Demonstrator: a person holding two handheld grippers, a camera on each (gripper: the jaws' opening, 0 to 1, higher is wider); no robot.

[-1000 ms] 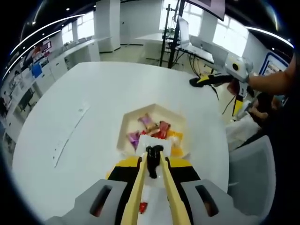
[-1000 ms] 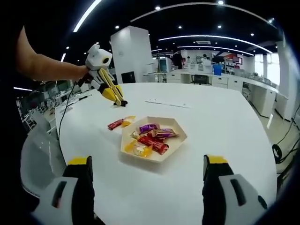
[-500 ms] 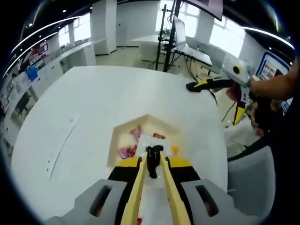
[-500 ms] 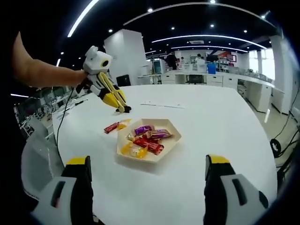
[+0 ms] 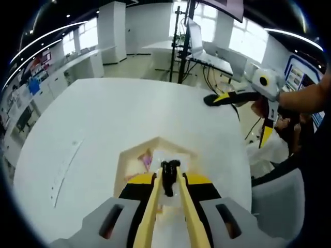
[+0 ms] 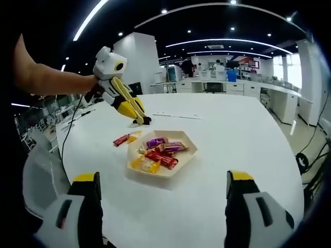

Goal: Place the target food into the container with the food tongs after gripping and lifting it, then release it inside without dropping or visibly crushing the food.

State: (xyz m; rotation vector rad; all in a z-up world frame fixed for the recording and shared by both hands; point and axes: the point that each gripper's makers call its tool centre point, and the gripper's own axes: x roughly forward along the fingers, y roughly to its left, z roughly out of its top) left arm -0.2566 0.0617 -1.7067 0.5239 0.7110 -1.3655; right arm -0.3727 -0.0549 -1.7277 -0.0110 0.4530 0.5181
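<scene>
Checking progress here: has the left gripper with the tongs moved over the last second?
Yes. In the right gripper view the left gripper has moved from beside the loose candies toward the far rim of the tray.

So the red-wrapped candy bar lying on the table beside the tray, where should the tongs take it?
Grip the red-wrapped candy bar across its narrow middle, coming straight down from above. It lies flat on the white table, outside the hexagonal tray, so only its long edges offer purchase.

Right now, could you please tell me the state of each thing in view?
left gripper: shut on food tongs
food tongs: tips together, nothing visibly gripped
right gripper: open, empty
hexagonal tray: on table, holding wrapped candies
red candy: on table, outside tray
</scene>
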